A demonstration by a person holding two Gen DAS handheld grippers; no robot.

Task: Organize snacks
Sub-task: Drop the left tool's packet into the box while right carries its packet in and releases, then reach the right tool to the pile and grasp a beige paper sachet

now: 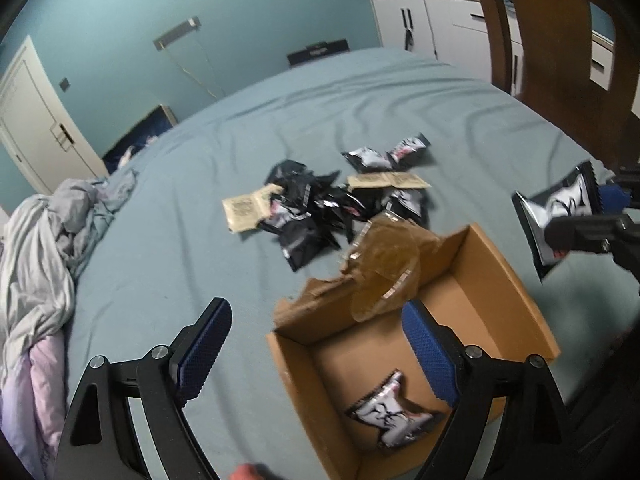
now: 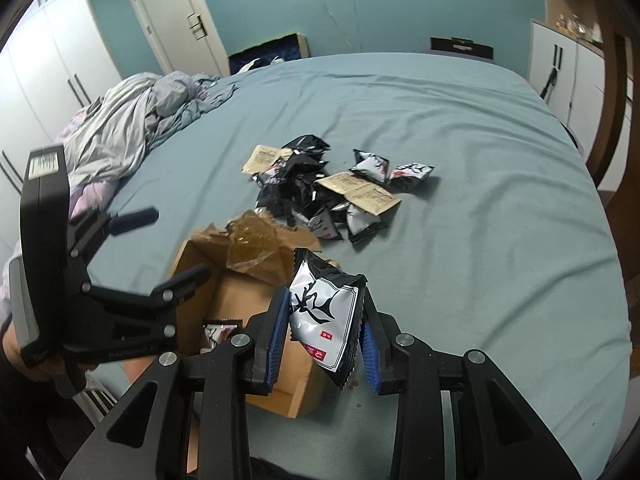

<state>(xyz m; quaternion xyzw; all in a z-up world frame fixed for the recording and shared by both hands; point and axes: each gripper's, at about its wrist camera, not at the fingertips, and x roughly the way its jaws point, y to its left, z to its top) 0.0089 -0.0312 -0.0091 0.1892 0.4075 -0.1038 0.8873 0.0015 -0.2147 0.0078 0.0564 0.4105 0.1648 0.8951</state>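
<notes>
- While one snack packet lies in the cardboard box, the left gripper gapes wide, empty.
- Right gripper clamps another packet; the pile at twelve o'clock remains.

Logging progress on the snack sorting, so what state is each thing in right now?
Cardboard box: open, torn flap up.
Packet in box: lying flat.
Held packet: clamped in right gripper.
Left gripper: open, empty, above the box.
Snack pile: loose on the bed.
</notes>
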